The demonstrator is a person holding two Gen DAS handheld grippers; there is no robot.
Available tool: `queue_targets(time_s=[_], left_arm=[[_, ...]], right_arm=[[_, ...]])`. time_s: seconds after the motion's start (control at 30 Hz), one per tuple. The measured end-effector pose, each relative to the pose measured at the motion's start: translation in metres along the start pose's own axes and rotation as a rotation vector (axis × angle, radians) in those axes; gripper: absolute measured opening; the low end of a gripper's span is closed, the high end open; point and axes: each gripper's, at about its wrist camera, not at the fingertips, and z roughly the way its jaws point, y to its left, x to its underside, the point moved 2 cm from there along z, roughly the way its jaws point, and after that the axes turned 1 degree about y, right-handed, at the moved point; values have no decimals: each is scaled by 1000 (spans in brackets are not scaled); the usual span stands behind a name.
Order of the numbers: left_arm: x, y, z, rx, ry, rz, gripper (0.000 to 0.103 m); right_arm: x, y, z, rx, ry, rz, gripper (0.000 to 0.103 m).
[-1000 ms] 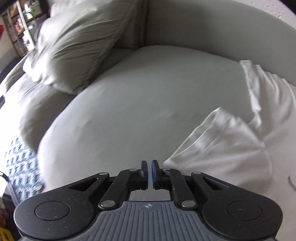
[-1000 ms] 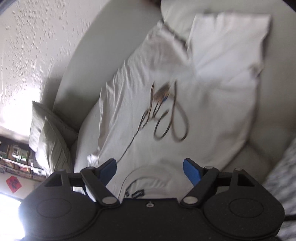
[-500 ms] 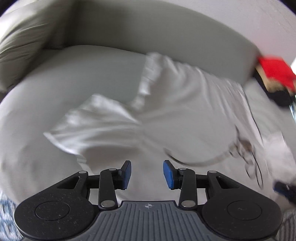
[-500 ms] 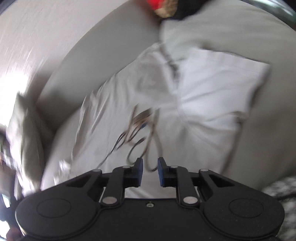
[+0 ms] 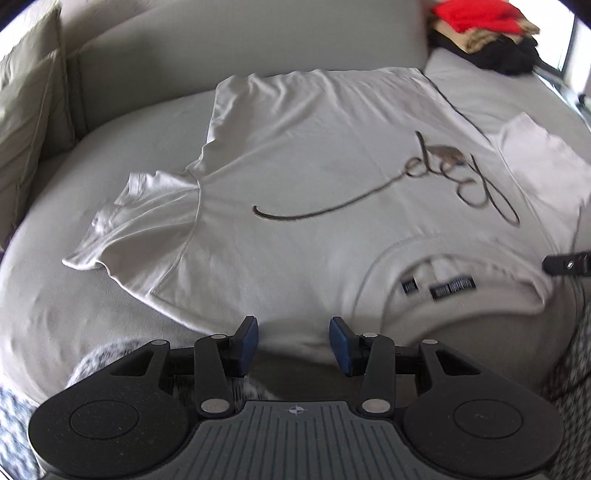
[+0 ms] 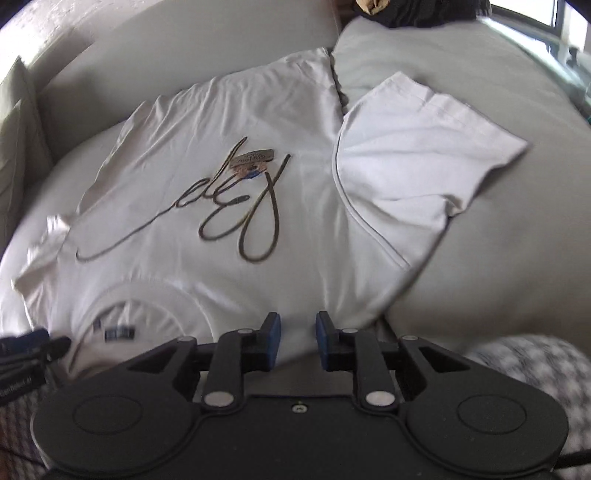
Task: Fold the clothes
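I read this as a home living room: grey sofa (image 5: 155, 44) with cushion (image 5: 26, 110) at frame left, stacked clothes (image 5: 484, 33) upper right, window (image 6: 550, 14) behind, patterned rug (image 6: 535, 365) below.

Your left tongs (image 5: 293, 341) point steeply downward, blue pads parted with nothing pinched between them. Your right tongs (image 6: 297, 339) tilt down likewise, jaws narrower and opening, gap empty. Each tongs' tip shows at the other view's edge.
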Motion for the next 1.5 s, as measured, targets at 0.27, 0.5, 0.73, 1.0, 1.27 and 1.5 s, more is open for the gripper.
queue_targets(time_s=[0.27,0.5,0.73,1.0,1.27,1.5], left_arm=[[-18,-6,-12,18,-80,-23,42],[-6,-12,3,5,4,3,43],[-16,7,-29,52,-50,-41,41],[-91,55,-98,49,-343,-127,42],[-151,86,-9,54,-285,-244,34],[-178,77,100,105,-170,-234,21]], right_arm=[[-3,19,-25,-150,-79,-20,28],[17,41,-4,-146,6,-139,28],[1,32,-38,-232,4,-30,27],[-90,38,-117,-393,-256,43,53],[-182,-1,-31,-384,-293,204,56],[-205,-37,96,-192,-202,238,17]])
